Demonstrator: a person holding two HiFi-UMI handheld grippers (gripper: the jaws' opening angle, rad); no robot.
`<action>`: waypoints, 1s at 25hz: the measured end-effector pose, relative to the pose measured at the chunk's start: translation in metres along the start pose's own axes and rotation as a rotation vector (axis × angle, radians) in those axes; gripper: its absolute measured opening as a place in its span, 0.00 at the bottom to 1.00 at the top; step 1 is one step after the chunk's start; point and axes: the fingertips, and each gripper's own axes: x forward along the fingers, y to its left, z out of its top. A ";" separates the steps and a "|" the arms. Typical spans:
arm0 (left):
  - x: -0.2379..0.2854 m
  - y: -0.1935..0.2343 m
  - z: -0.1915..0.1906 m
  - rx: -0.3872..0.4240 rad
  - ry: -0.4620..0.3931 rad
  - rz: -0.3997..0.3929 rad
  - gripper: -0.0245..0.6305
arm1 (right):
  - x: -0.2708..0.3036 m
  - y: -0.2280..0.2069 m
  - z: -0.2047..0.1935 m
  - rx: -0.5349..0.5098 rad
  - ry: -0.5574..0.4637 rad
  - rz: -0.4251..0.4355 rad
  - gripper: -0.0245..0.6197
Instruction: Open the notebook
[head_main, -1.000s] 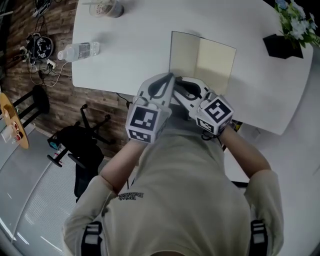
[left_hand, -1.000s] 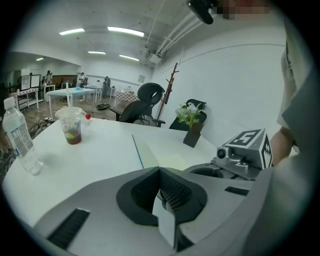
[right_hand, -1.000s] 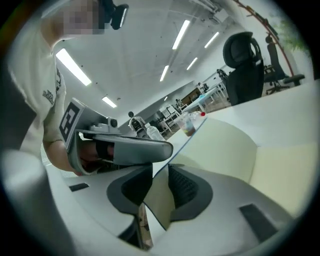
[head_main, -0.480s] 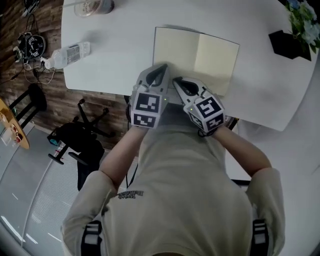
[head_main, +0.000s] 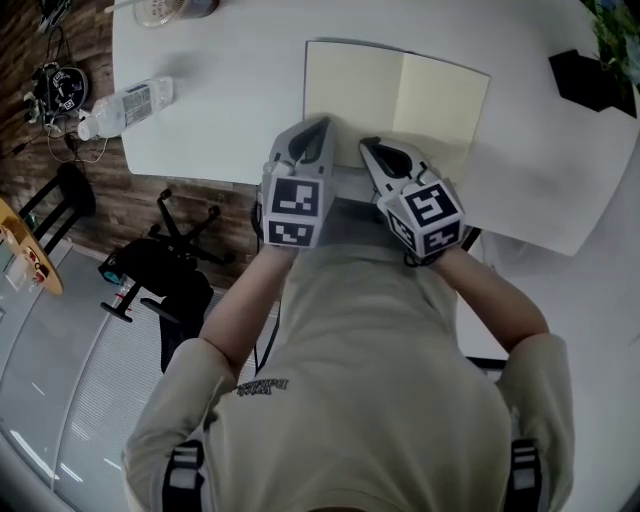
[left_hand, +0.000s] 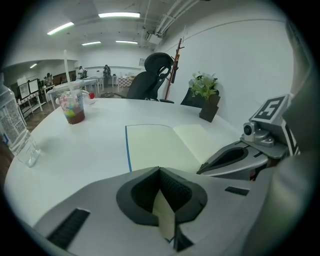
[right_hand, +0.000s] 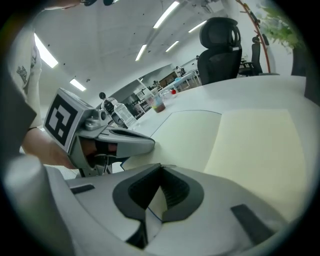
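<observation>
The notebook (head_main: 400, 90) lies open on the white table (head_main: 200, 140), two blank cream pages up, a thin blue cover edge (left_hand: 127, 147) along its left side. Both grippers sit side by side, low over its near edge. My left gripper (head_main: 318, 128) points at the left page, pads together (left_hand: 160, 170). My right gripper (head_main: 370, 148) points at the spine, its pads also together (right_hand: 161, 166). In each gripper view a cream sliver with a blue line shows in the slit behind the closed tips. I cannot tell whether a page is pinched.
A water bottle (head_main: 125, 103) lies at the table's left, with a plastic cup (head_main: 165, 10) of coloured contents beyond it. A black plant pot (head_main: 590, 80) stands at the far right. An office chair (head_main: 160, 265) stands on the floor to the left, below the table edge.
Both grippers have sunk from above the near edge down to the notebook and drawn slightly apart. The right jaws have gone from open to shut.
</observation>
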 end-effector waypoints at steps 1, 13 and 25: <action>0.000 0.000 0.000 -0.001 -0.001 -0.001 0.06 | 0.000 0.000 0.000 0.002 -0.003 0.002 0.05; -0.002 0.002 -0.002 0.055 0.019 -0.006 0.06 | -0.103 -0.127 0.002 0.084 -0.054 -0.387 0.19; -0.057 -0.074 0.033 0.324 0.101 -0.144 0.06 | -0.114 -0.141 -0.030 0.124 0.028 -0.464 0.21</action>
